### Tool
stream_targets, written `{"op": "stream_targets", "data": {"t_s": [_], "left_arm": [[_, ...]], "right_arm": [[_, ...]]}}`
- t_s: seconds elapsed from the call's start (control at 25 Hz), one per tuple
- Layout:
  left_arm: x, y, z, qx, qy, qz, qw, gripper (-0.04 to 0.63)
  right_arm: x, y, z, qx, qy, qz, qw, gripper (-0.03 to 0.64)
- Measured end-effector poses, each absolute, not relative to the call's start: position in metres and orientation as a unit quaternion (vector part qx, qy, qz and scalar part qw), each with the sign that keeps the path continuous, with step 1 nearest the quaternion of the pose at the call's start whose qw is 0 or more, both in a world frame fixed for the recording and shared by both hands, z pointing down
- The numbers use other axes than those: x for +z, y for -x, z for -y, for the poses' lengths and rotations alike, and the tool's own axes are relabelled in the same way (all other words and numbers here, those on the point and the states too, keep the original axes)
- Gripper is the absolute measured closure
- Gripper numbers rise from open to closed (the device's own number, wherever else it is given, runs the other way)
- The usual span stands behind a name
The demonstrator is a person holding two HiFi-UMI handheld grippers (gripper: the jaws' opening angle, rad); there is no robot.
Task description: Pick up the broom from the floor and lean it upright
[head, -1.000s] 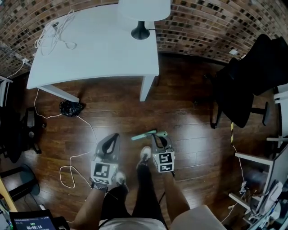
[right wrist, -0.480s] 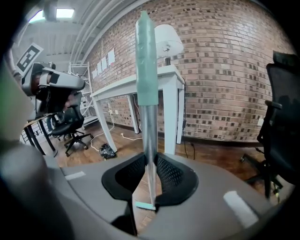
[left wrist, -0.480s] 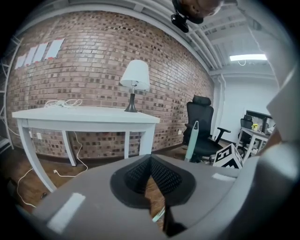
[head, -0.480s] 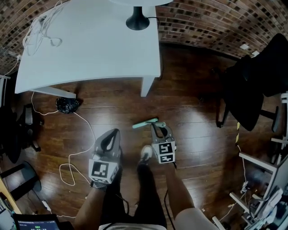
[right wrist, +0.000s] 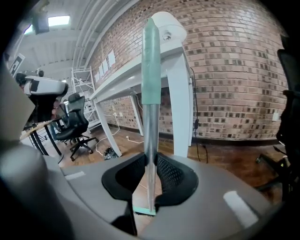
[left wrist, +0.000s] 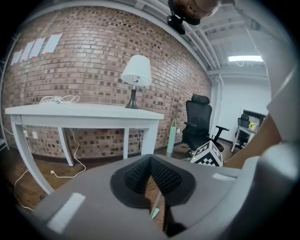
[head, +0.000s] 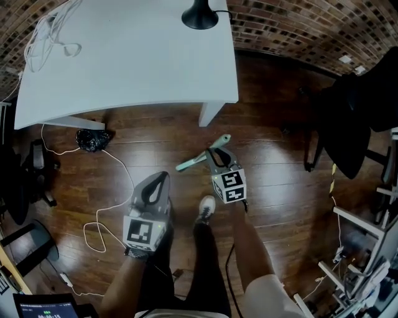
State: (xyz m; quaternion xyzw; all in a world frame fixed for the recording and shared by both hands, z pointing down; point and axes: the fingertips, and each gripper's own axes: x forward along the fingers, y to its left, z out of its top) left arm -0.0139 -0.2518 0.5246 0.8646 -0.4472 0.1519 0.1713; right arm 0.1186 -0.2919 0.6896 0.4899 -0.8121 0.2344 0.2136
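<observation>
As right gripper [head: 215,151] clamps, broom [head: 190,164] sits between jaws.

The left claw [left wrist: 151,158], tips together, faces the upright broom [left wrist: 170,138].

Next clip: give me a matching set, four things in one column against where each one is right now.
Things: 1 broom; 2 lamp; 3 black bag; 4 white cable.
Places: A floor beside a table leg; B held in the right gripper; C table, left end in head view; D table, right end.
Pairs: 1-B, 2-D, 3-A, 4-C.
</observation>
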Motion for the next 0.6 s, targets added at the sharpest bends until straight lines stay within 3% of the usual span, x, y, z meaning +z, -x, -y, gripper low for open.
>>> {"op": "stream_targets", "data": {"t_s": [0.6], "left_arm": [[0.534, 0.001, 0.274, 0.143, -0.866, 0.445, 0.175, 0.595]], "right_arm": [[0.702, -0.113, 0.346, 0.234, -0.482, 0.820, 0.203, 0.525]]}}
